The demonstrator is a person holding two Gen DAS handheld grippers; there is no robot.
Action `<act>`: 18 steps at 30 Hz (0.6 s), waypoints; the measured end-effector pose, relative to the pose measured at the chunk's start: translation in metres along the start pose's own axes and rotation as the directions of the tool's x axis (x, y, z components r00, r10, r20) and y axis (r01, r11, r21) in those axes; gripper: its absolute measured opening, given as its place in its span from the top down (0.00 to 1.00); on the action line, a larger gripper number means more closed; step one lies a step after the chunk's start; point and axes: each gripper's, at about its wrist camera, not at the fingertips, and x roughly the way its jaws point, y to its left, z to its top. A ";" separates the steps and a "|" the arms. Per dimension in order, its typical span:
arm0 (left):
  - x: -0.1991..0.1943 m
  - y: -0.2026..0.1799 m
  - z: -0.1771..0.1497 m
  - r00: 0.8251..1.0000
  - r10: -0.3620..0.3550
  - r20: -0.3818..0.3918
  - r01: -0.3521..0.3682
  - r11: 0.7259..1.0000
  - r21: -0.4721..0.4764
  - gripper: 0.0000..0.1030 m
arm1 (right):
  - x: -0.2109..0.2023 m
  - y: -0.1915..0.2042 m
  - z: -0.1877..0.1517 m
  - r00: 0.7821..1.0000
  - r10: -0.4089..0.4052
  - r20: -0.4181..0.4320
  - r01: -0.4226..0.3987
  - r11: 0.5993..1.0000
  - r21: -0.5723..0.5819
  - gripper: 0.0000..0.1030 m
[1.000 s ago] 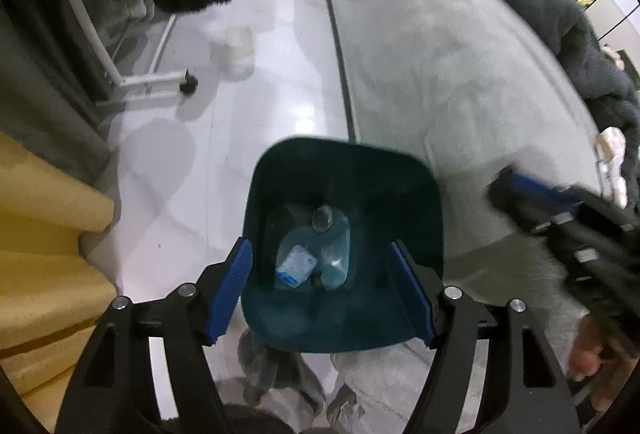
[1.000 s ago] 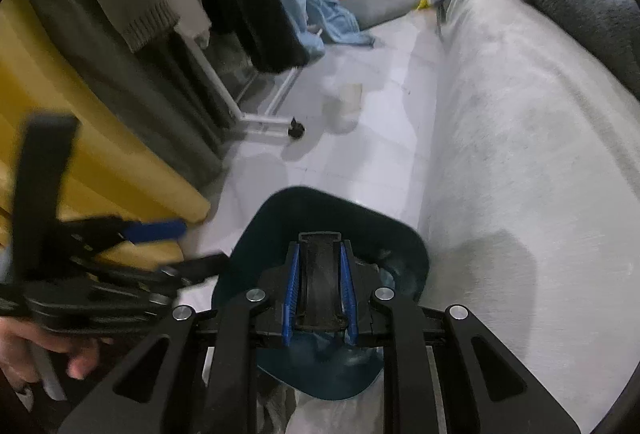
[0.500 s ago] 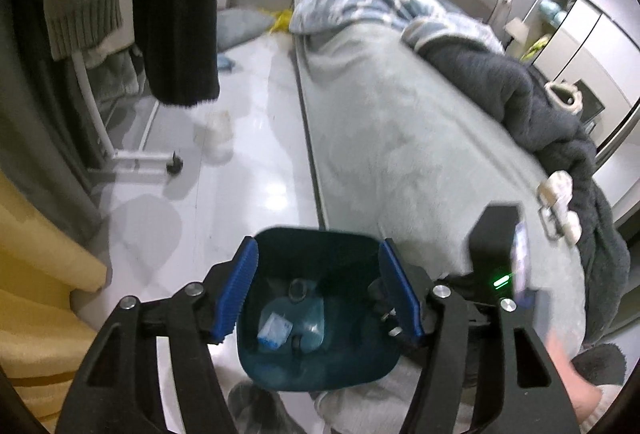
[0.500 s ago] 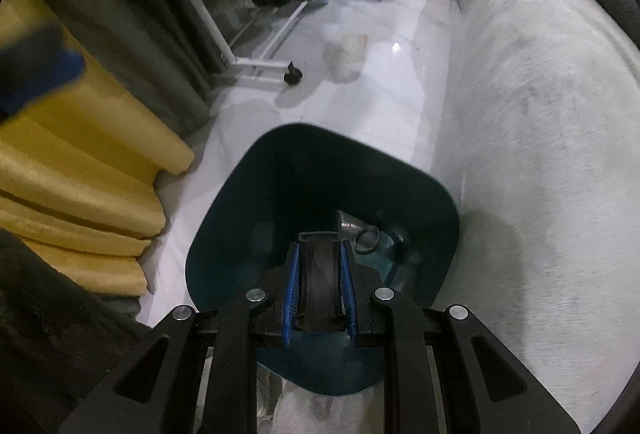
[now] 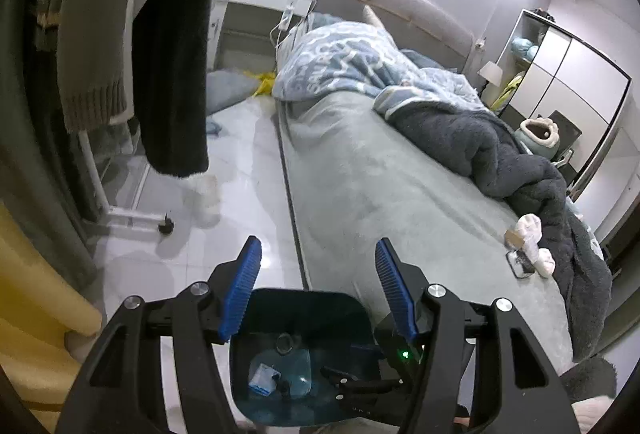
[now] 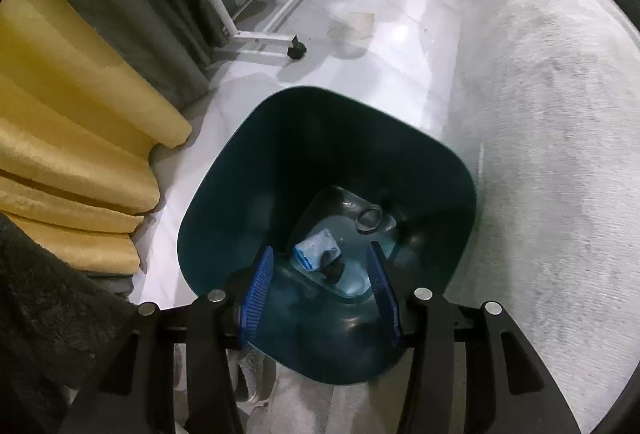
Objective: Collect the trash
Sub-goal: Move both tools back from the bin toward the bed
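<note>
A dark teal trash bin (image 6: 328, 138) stands on the white floor beside the bed; it also shows low in the left wrist view (image 5: 304, 302). Inside lie a blue-and-white wrapper (image 6: 316, 248), a small dark object (image 6: 334, 268) and a dark ring (image 6: 369, 219). My right gripper (image 6: 320, 294) is open and empty, its fingers over the bin's mouth. My left gripper (image 5: 318, 294) is open and empty, raised above the bin and pointing along the bed. The right gripper's body shows in the left wrist view (image 5: 396, 358) over the bin.
A grey bed (image 5: 380, 186) with blue and dark blankets runs along the right. White crumpled tissues (image 5: 530, 234) and a phone (image 5: 520, 264) lie on it. A clothes rack (image 5: 120, 210) with hanging garments and yellow curtains (image 6: 60, 114) stand left. A translucent cup (image 5: 206, 194) is on the floor.
My right gripper has opened from shut; a small dark object now lies in the bin. My left gripper has tilted up from the bin toward the bed.
</note>
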 end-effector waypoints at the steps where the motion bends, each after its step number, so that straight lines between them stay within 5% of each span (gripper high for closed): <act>1: -0.002 -0.002 0.002 1.000 -0.003 0.009 0.003 1.000 0.006 0.41 | -0.004 -0.001 0.000 1.000 -0.002 0.008 0.002 1.000 0.003 0.48; 9: -0.021 -0.033 0.010 0.994 -0.008 0.112 -0.004 0.995 0.104 0.39 | -0.055 -0.013 0.001 0.987 0.013 0.158 -0.016 1.000 0.017 0.32; 18: -0.025 -0.076 0.013 0.985 -0.063 0.161 0.038 0.987 0.158 0.26 | -0.111 -0.048 -0.015 0.934 -0.056 0.352 0.036 0.997 0.063 0.20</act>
